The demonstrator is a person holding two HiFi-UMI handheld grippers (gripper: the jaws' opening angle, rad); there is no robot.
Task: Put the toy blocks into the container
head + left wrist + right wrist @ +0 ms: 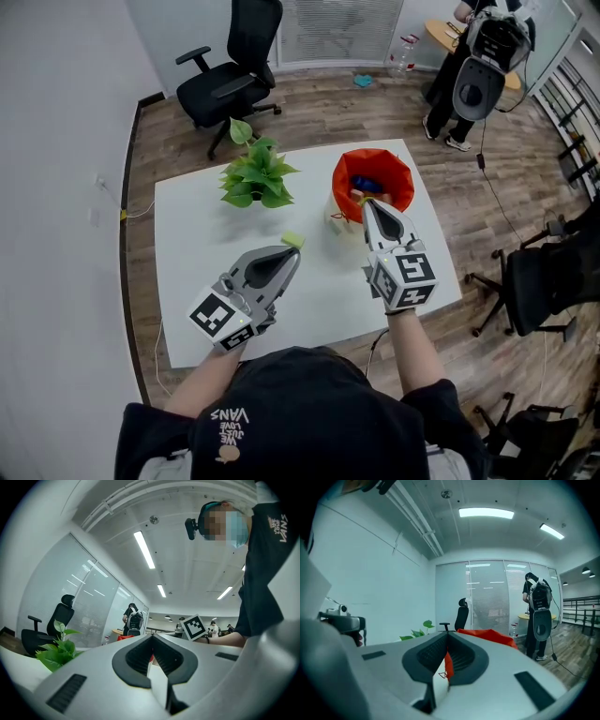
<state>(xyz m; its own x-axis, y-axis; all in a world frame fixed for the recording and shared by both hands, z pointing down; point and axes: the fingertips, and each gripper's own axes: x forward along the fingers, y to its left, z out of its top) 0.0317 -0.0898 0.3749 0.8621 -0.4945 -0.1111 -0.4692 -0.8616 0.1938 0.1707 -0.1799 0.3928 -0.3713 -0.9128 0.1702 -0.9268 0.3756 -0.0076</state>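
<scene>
Hovering my left gripper low over the white table, I have its jaws pressed together and nothing in them. The green block lies right off its nose, just beyond the tip and resting flat on the table. That's the relation everything turns on. The block sits straight ahead of my left hand, while my right gripper is well off to the side at the near rim of the red container. So the left is clearly the nearer one.

The right's jaws are together too. The red I see in the slit between them looks like the container beyond, though I can't tell if they nip its edge. Other blocks already lie inside the container.

The green block looks a touch wider across than deep, but it's too small for me to be sure of its long axis. I'd judge the left must spread its jaws and nudge forward to straddle it. From there the container lies ahead and to the right, past the plant on the other side.
</scene>
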